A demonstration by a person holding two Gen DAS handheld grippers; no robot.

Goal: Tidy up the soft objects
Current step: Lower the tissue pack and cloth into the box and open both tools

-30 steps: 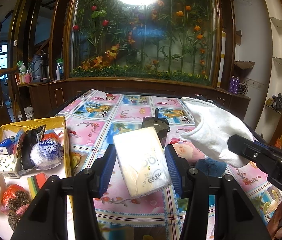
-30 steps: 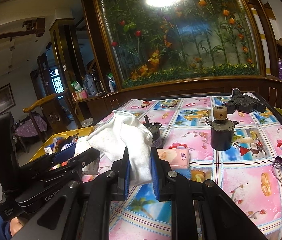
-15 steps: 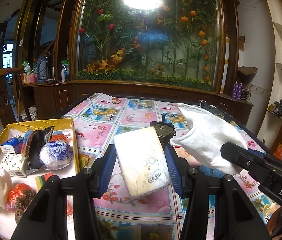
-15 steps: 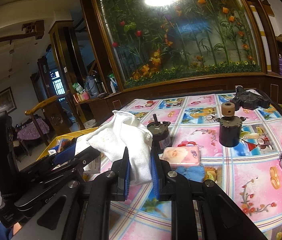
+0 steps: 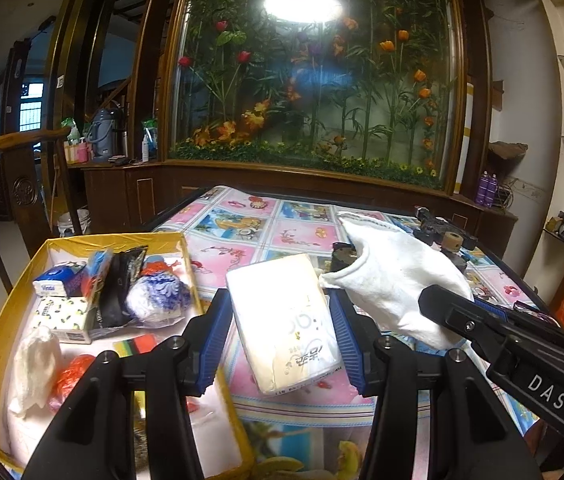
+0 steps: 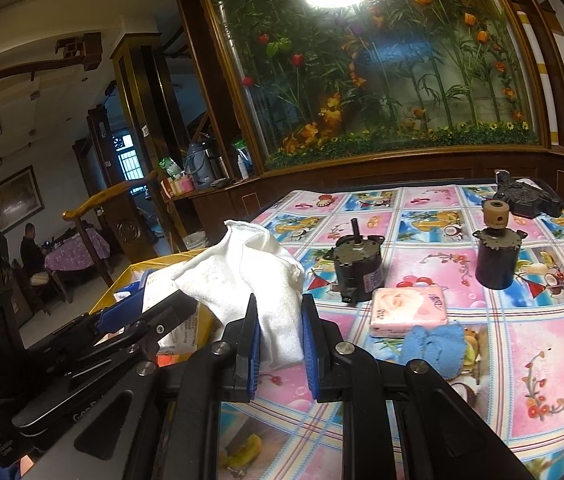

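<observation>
A white tissue pack (image 5: pixel 283 322) hangs tilted above the table edge, with my left gripper (image 5: pixel 278 330) shut on it beside the yellow box (image 5: pixel 0 322). My right gripper (image 6: pixel 280 334) is shut on a white cloth (image 6: pixel 250 276), which droops over the jaws and is lifted off the table. In the left wrist view the same white cloth (image 5: pixel 393 280) and the right gripper's body sit to the right. A pink tissue pack (image 6: pixel 407 311) and a blue cloth (image 6: pixel 433 346) lie on the patterned tablecloth (image 6: pixel 521 360).
The yellow box holds several soft things: tissue packs (image 5: pixel 62 314), a blue-patterned bundle (image 5: pixel 158 300), a red net (image 5: pixel 70 376). Two dark motors (image 6: pixel 357 270) (image 6: pixel 495 256) and a black part (image 6: pixel 525 196) stand on the table. Wooden chair (image 5: pixel 10 148) at left; a seated person (image 6: pixel 32 248) far left.
Both grippers have drifted left toward the yellow box, still carrying the tissue pack and the white cloth. The box now sits closer under the left gripper.
</observation>
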